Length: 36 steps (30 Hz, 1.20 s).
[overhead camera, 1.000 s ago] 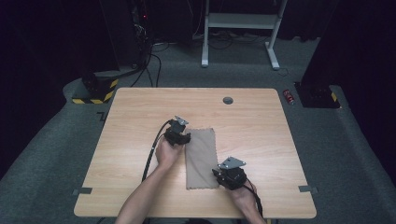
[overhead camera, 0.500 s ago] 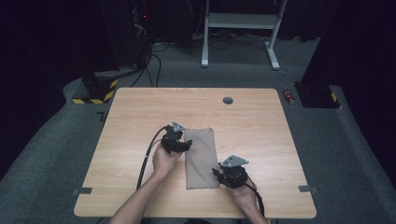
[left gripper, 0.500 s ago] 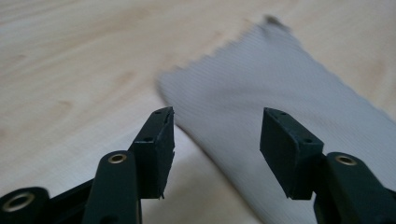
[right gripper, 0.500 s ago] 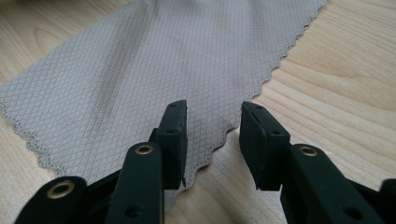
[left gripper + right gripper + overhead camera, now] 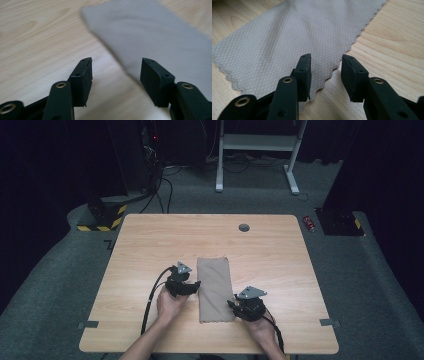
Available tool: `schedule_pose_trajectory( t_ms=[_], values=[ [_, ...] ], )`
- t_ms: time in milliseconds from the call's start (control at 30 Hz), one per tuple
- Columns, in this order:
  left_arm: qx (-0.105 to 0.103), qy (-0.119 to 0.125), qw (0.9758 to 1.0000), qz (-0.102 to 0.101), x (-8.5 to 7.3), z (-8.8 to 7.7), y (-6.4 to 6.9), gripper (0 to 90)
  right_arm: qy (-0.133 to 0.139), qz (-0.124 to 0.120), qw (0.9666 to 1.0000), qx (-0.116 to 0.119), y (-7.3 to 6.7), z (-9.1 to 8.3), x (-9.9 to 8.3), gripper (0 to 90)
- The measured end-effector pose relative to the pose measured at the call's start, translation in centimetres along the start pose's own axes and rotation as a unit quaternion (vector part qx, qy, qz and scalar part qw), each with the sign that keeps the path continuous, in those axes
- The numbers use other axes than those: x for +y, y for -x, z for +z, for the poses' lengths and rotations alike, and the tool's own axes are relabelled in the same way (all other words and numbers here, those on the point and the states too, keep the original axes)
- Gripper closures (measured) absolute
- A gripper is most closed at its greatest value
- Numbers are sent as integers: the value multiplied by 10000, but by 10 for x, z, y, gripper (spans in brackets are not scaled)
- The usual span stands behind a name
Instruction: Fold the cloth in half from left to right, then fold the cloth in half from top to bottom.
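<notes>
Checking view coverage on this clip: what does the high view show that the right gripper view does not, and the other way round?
High view: the whole table, the round hole near its far edge, both hands, the left gripper, and the floor with a white stand. Right gripper view: the cloth's diamond weave and scalloped edge, and open jaws straddling that edge. Both: the grey cloth, the right gripper and the wooden tabletop.

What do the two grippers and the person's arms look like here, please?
Both the left gripper and right gripper are black, each with a grey three-cornered plate on top and a trailing black cable. Their jaws are flat black blocks on arms with brass-ringed holes. The forearms are bare, no sleeves.
</notes>
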<state>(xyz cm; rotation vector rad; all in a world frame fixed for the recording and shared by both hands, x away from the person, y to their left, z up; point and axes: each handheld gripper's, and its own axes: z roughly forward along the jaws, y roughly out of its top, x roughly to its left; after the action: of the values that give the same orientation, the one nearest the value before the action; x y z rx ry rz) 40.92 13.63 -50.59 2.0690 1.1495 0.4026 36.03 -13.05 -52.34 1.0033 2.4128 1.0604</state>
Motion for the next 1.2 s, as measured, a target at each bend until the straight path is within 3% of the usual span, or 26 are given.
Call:
schedule_pose_trajectory(
  t_ms=[33,67,167,433,500,667,767,867,967,1200],
  values=[
    [-100,16,9999,15,-2,-1,7,421,1,-2,10000,-2,0,0,0,602],
    [-94,-14,9998,182,-3,-2,14,417,0,-2,10000,-3,0,0,0,602],
    [107,-252,9986,462,-10,2,23,414,1,-5,10000,1,0,0,0,603],
    [221,-269,9985,433,-20,-6,13,393,1,-7,10000,10,0,0,0,602],
    [245,-259,9984,441,-20,-10,17,404,0,12,10000,10,0,0,0,602],
    [-49,-25,9986,531,-25,-21,38,392,3,-34,10000,-23,-1,0,0,604],
    [-111,-58,9983,577,-30,-24,47,387,-19,18,10000,-14,-1,0,1,606],
    [-5,-143,9970,759,-36,-26,53,387,9,-46,10000,-28,-2,-3,2,610],
    [77,-244,9964,810,-43,-26,54,394,114,-13,9999,51,-4,-10,3,610],
    [54,8,9984,555,-58,-33,54,418,4,-75,9999,150,-4,-17,-1,599]
  ],
)
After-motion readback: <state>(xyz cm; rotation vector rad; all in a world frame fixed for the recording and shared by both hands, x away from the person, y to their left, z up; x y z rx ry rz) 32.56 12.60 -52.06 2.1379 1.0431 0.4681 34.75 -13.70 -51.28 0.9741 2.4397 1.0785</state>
